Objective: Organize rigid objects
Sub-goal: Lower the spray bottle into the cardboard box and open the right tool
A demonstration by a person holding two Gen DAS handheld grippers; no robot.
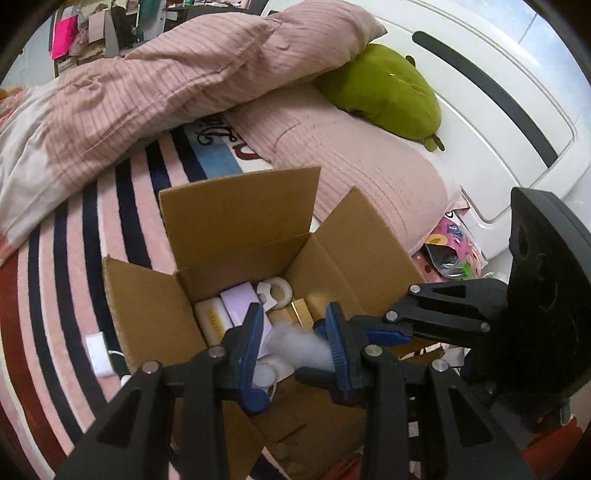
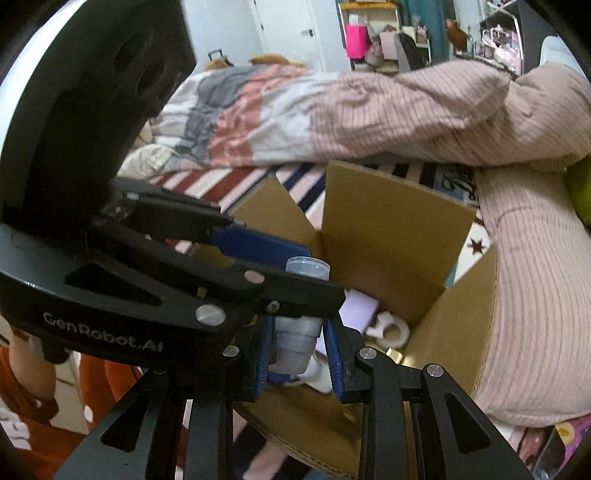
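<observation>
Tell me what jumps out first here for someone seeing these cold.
Two black grippers with blue pads meet over an open cardboard box on a striped bed: the right gripper pinches a small translucent bottle, and the left gripper closes around the same bottle. Inside the box lie a lilac box and a white ring. Behind it, a bright green plush toy rests against pink pillows.

Bedroom's pretty lived-in: a bed with a pink, navy and red striped cover, a rumpled pink ribbed duvet, a green plush toy against the white headboard, and cluttered shelves beside white doors.
</observation>
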